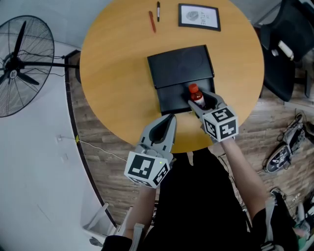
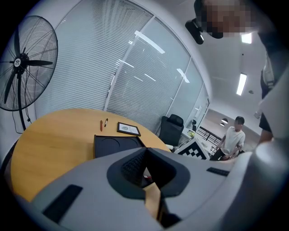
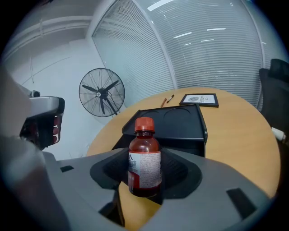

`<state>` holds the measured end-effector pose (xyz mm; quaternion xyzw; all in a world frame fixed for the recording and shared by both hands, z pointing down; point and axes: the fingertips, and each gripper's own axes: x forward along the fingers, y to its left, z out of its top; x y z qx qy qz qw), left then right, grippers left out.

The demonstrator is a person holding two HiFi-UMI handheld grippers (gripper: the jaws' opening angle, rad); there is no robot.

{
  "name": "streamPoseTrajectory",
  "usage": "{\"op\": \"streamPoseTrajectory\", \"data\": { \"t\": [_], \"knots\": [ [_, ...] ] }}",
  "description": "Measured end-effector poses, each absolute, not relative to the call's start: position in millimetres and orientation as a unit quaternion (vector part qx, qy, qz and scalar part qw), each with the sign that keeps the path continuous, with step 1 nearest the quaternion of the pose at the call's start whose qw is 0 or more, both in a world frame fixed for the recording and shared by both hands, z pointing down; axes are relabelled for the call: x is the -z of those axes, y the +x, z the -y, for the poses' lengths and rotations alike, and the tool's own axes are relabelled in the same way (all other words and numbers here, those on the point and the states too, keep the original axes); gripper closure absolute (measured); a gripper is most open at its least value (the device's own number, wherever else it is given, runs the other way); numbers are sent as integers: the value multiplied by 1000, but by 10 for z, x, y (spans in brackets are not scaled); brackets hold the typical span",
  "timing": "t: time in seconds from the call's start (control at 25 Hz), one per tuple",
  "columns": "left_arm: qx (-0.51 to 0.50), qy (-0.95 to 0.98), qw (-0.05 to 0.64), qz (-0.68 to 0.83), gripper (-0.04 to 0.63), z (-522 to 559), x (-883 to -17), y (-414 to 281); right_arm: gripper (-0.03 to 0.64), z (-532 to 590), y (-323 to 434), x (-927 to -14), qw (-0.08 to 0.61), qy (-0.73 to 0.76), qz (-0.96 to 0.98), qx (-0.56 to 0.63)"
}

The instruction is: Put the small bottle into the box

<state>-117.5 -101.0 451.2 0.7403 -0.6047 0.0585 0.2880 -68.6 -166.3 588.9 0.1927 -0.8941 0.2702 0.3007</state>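
A small brown bottle point(image 1: 196, 95) with a red cap and white label stands upright between the jaws of my right gripper point(image 1: 200, 103), which is shut on it. In the right gripper view the bottle point(image 3: 144, 164) fills the middle, gripped at its lower half by my right gripper point(image 3: 145, 182). It is held over the near right part of the black box point(image 1: 169, 100), whose lid point(image 1: 180, 66) lies open behind. My left gripper point(image 1: 169, 118) hangs at the box's near edge, shut and holding nothing. In the left gripper view my left gripper point(image 2: 146, 154) points at the box point(image 2: 113, 143).
The box sits on a round wooden table point(image 1: 117, 73). At its far side lie a red pen point(image 1: 152, 21), a black pen point(image 1: 158, 11) and a framed picture point(image 1: 198, 17). A standing fan point(image 1: 19, 63) is on the left, a black chair point(image 1: 283, 54) on the right.
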Motion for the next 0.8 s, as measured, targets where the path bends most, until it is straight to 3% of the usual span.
{"op": "streamPoseTrajectory", "data": {
  "t": [0.8],
  "knots": [
    [-53, 737, 298, 604, 597, 1021, -4588, -1300, 387, 1599, -832, -6433, 439, 144, 860, -216]
  ]
}}
